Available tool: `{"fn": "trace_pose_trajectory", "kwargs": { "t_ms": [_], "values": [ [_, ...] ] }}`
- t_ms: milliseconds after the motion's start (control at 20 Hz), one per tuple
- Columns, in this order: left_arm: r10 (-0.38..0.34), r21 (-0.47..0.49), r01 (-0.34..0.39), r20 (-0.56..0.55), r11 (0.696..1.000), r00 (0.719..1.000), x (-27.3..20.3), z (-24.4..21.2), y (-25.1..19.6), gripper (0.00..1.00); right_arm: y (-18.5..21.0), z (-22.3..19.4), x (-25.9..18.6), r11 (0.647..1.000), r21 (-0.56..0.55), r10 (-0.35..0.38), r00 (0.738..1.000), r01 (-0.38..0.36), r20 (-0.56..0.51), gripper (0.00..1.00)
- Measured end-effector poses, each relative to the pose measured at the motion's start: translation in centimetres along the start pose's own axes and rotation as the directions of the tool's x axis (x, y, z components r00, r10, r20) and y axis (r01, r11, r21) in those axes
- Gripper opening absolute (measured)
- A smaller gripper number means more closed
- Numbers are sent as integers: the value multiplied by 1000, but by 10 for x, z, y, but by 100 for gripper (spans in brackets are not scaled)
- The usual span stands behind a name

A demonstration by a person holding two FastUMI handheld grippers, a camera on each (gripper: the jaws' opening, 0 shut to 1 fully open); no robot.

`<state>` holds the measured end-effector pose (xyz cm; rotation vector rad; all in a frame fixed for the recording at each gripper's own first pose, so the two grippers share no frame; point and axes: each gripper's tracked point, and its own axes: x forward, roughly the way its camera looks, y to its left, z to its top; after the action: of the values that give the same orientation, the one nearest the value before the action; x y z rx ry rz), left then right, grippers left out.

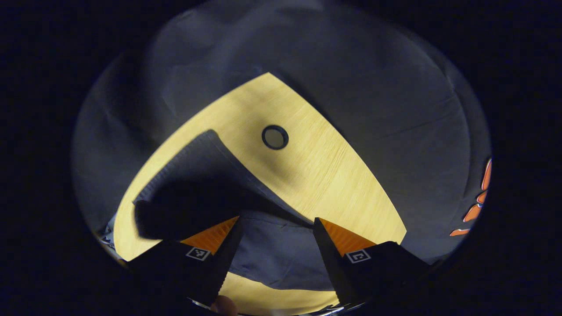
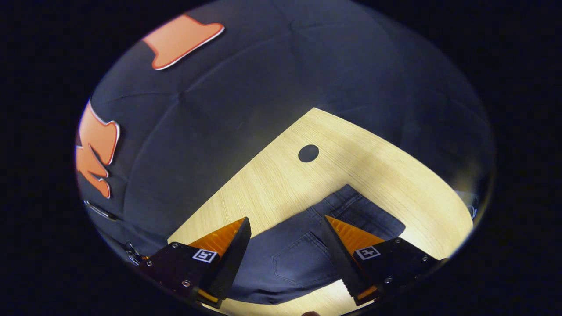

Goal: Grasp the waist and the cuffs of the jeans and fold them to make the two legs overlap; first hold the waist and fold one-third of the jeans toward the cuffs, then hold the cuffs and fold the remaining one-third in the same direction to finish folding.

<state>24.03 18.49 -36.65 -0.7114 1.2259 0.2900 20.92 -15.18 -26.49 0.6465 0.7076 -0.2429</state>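
Both tools are held with fingers spread apart, nothing gripped between them. Under the right tool (image 2: 285, 259) the jeans (image 2: 303, 259) are seen flat on the worktop (image 2: 281, 184), the waist corner toward 1 o'clock and a back pocket between the fingers. Under the left tool (image 1: 276, 250) denim is seen as well, with a raised fold at 10 o'clock. For a good fold, the waist edge should probably be pinched at both corners, lifted evenly, and laid down without wrinkles. The round hole (image 2: 308, 153) in the worktop is left untouched.
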Motion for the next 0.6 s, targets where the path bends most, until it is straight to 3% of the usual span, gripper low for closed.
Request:
{"fn": "trace_pose_trajectory", "kwargs": {
  "t_ms": [100, 250, 450, 600],
  "values": [
    [-38, 15, 37, 74, 999, 997, -26, 9, 0, 95, 4, 1, -19, 1000, -16, 17, 999, -17, 29, 98],
    [-169, 11, 170, 194, 985, 967, -75, 10, -23, 96, 7, 0, -50, 999, 1, 52, 997, -52, 62, 98],
    [-319, 127, 294, 299, 947, 899, -138, -16, -55, 96, 1, -8, -90, 998, -13, 57, 992, -56, 113, 99],
    [-442, 232, 384, 319, 894, 838, -182, -54, -86, 95, -1, -13, -118, 992, -123, 50, 977, -24, 207, 98]
  ]
}}
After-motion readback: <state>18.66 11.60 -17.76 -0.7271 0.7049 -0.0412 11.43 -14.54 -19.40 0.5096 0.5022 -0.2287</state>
